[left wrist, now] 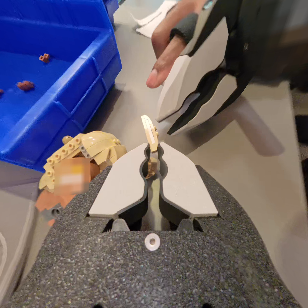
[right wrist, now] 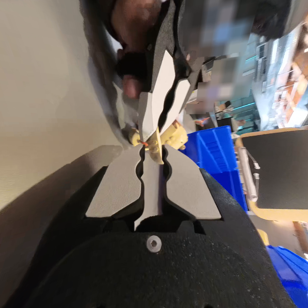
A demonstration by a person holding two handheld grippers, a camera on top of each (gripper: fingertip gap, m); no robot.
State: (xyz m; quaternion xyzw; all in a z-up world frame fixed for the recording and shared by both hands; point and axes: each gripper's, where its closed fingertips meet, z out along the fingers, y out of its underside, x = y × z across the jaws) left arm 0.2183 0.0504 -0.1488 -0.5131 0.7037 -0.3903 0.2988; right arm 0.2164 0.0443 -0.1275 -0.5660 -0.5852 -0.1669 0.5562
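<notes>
My left gripper [left wrist: 154,146] is shut on the lower end of a thin tan curved brick plate [left wrist: 150,131], which stands up from its fingertips. A tan and brown brick model [left wrist: 93,150] lies just to its left on the grey table [left wrist: 216,166]. My right gripper [left wrist: 165,126] hovers to the plate's upper right, slightly open, with a gap between its tips and the plate. In the right wrist view the plate [right wrist: 157,151] shows between my right gripper's [right wrist: 154,151] fingertips without both pads pressing on it. The left gripper [right wrist: 154,133] reaches in from above.
A blue plastic bin [left wrist: 50,66] stands at the left with small brown brick pieces [left wrist: 25,85] inside; it also shows in the right wrist view [right wrist: 216,158]. A person's hand [left wrist: 160,66] holds the right gripper. White paper [left wrist: 150,21] lies at the back. Less than 4 cm separates the two grippers' tips.
</notes>
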